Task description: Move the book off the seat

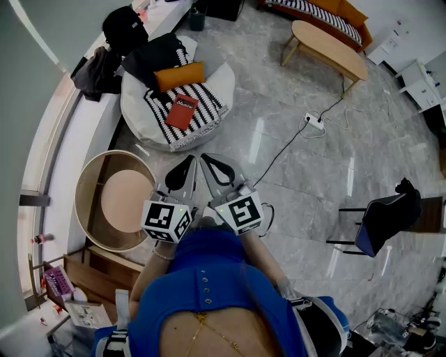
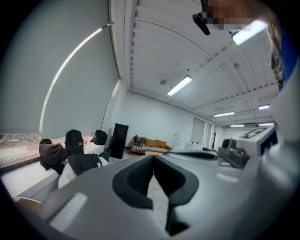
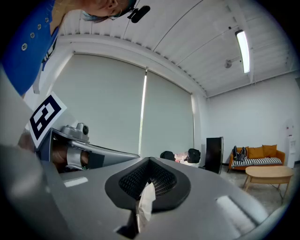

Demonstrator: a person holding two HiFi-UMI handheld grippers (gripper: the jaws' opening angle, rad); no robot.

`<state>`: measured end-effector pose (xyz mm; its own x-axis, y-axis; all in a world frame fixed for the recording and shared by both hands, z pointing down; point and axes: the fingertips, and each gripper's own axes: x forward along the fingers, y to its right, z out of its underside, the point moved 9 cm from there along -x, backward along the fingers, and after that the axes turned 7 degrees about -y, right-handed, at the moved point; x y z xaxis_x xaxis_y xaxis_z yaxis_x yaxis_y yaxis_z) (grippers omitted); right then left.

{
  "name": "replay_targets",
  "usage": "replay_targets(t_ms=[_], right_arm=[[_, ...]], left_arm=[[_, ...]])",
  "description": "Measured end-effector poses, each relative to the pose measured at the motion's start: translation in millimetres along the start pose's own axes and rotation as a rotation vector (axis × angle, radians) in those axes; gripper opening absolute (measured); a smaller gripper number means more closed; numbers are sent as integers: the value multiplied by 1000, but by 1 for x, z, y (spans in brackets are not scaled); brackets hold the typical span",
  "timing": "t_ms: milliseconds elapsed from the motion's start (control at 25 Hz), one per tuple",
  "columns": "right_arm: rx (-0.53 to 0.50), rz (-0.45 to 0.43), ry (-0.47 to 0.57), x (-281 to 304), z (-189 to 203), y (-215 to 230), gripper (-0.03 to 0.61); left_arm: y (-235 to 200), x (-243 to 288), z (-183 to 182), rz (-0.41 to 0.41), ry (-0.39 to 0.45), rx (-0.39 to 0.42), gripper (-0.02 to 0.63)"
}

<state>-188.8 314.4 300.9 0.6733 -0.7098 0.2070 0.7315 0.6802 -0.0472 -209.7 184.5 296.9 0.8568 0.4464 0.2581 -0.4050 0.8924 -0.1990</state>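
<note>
A red book (image 1: pixel 182 111) lies on a black-and-white striped blanket (image 1: pixel 204 120) on a round white seat (image 1: pixel 226 82), next to an orange cushion (image 1: pixel 179 75) and a black jacket (image 1: pixel 155 56). Both grippers are held close to the person's chest, well short of the seat and pointing toward it. My left gripper (image 1: pixel 188 162) is shut with nothing in it, its pads meeting (image 2: pixel 153 161). My right gripper (image 1: pixel 206 160) is shut too; a white strip pokes out of the seam between its pads (image 3: pixel 149 165). The book is hidden in both gripper views.
A round wooden table (image 1: pixel 115 199) stands left of the grippers. A power strip (image 1: pixel 313 120) and its cable trail across the marble floor. A long wooden coffee table (image 1: pixel 327 45) and a sofa (image 1: pixel 317 10) are at the back, a dark chair (image 1: pixel 383 219) at right, bags (image 1: pixel 122 28) on the sill.
</note>
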Motion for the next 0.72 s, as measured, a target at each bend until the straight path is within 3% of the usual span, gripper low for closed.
replay_targets(t_ms=[200,400,720], right_arm=[[43,10,30,-5,5,18,0],[34,36,-8,-10,14,44,0],[86,70,-54,30,24,86,0]], left_arm=[[-1,7,3,-17,19,-26,2],[-14,10,7,-73,17,-60,2],[-78,47,5,-152,-14,-106,2]])
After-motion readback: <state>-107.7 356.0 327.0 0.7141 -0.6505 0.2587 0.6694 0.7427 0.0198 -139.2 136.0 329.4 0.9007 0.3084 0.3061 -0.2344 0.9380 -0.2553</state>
